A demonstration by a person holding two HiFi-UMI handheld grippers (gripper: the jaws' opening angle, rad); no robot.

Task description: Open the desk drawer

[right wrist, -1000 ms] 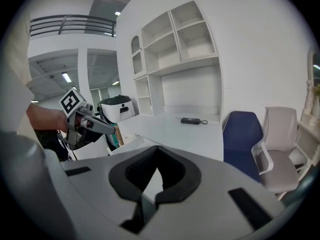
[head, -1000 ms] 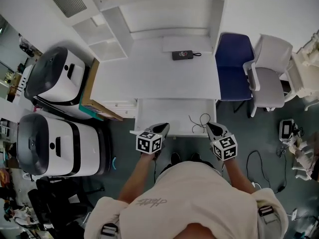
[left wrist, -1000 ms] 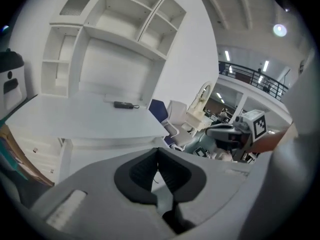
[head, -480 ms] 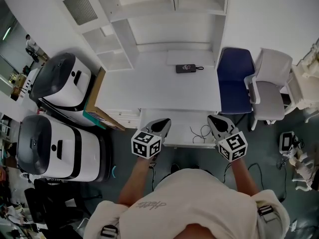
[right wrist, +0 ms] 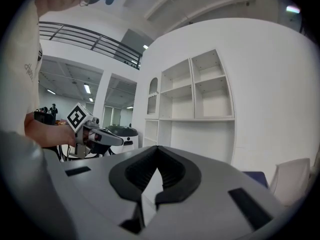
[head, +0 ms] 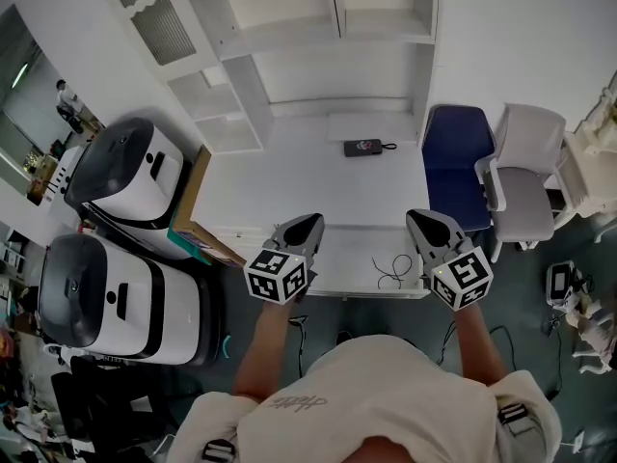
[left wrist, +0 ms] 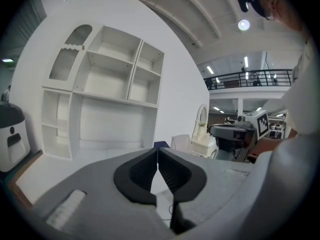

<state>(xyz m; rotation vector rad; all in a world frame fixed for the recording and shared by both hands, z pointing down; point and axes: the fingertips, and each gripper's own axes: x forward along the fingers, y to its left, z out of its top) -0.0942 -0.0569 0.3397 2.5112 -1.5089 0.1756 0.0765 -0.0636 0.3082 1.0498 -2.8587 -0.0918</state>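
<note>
Seen from above on the head view, two large white-and-black machines stood at the far left. A flat brown board leaned between them and a white desk with open shelves behind it.

The left gripper was held over the left part of the desk drawer. In its own view the left gripper had both dark jaws pressed together tip to tip, with nothing between them. It pointed level towards the shelves, so it looked to be raised clear of the drawer, not gripping it.

The drawer lay slid out from under the desk's front edge, towards the person. Its white inside was showing, and a thin dark cable lay coiled near its right side. Judged from this, the drawer was already open, or nearly so. A small black device lay far back on the desk top.

The right gripper was held over the drawer's right part, level with the left one. The even spacing likely suited drawing the drawer straight out without jamming it. In its own view the right gripper was likewise closed and empty, facing the shelves.

To the right of the desk stood a dark blue chair, and beside it a pale grey chair, both set clear of the drawer's path.
</note>
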